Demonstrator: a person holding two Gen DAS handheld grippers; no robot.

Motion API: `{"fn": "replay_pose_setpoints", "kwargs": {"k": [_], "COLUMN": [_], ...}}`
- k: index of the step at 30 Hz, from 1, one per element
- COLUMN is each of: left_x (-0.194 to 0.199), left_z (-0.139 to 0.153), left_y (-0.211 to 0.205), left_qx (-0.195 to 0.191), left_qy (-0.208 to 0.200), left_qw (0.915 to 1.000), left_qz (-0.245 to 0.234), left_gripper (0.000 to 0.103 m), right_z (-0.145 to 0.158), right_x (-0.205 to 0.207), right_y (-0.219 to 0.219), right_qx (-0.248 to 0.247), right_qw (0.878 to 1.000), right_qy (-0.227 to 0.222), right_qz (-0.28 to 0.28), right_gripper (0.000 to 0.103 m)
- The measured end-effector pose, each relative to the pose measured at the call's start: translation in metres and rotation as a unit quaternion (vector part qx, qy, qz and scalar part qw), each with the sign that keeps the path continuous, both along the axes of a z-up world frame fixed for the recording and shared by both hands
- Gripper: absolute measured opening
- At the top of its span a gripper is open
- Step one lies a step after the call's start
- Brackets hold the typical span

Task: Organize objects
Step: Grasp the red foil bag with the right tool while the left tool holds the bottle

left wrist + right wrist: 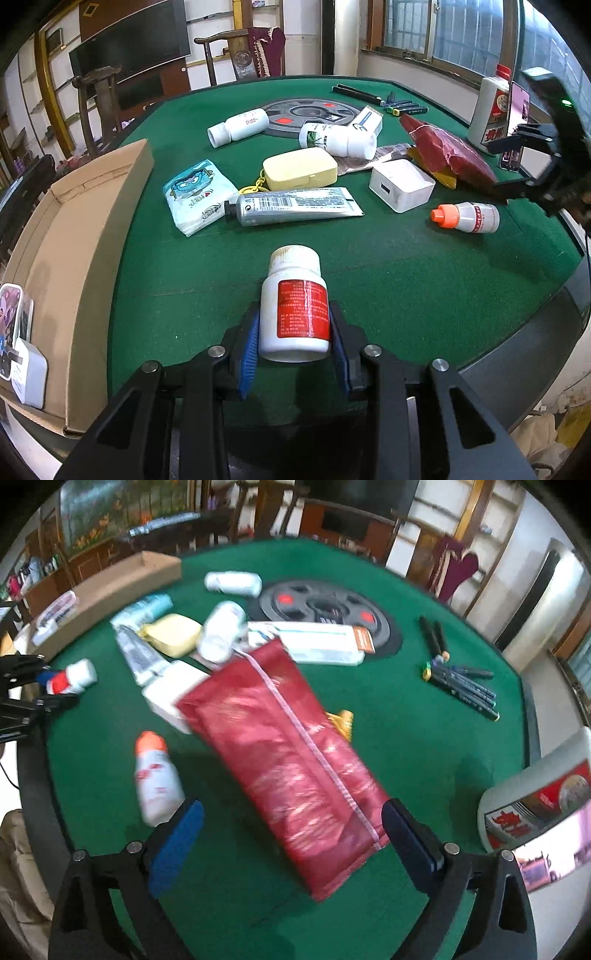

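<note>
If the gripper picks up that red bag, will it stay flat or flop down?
The red bag looks like thin, crinkled plastic, so it would probably flop and sag. It seems light and shiny, so it may slip between the open right gripper fingers.

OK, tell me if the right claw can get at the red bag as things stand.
Probably yes. The right claw is open and empty, with the red bag lying between its fingers, nothing on top. The orange-capped bottle sits just outside one finger.

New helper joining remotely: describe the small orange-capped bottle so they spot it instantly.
On the green table, look beside the white open box, on the right gripper's side. The orange-capped bottle lies on its side there, the only bottle with an orange cap; the rest have white caps.
</note>
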State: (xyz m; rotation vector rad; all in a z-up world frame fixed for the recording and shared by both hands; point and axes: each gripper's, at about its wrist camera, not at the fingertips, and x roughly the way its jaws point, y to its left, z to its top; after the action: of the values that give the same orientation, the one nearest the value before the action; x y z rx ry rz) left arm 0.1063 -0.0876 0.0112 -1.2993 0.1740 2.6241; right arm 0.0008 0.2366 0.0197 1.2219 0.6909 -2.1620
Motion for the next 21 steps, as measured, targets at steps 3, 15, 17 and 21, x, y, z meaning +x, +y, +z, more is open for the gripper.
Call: {"fn": "replay_pose_setpoints", "kwargs": {"k": [3, 15, 17, 21], "left_x": [0.000, -0.004, -0.005, -0.005], "left_z": [0.000, -0.001, -0.001, -0.001], "left_y": [0.000, 0.002, 0.002, 0.001], "left_qx": [-0.001, -0.002, -0.002, 0.002], "left_qy": [0.000, -0.008, -0.009, -0.006], "left_qw": [1.0000, 1.0000, 1.0000, 1.0000], "left_qz": [-0.001, 0.001, -0.001, -0.001], "left_gripper": [0.034, 0.034, 0.034, 0.034], "right_z": [0.000, -0.021, -0.019, -0.017], "right_x": [-0.007, -0.027, -0.014, 0.014], "right_y": [-0.003, 0.005, 0.005, -0.007], "right_qx": [0.013, -0.040, -0.068, -0.111], "right_qw": [1.000, 0.997, 0.995, 0.989], "right_qy": [0.006, -0.052, -0.061, -0.054], "right_qz": [0.022, -0.028, -0.051, -0.082], "right_gripper": [0.099, 0.075, 0.071, 0.068]}}
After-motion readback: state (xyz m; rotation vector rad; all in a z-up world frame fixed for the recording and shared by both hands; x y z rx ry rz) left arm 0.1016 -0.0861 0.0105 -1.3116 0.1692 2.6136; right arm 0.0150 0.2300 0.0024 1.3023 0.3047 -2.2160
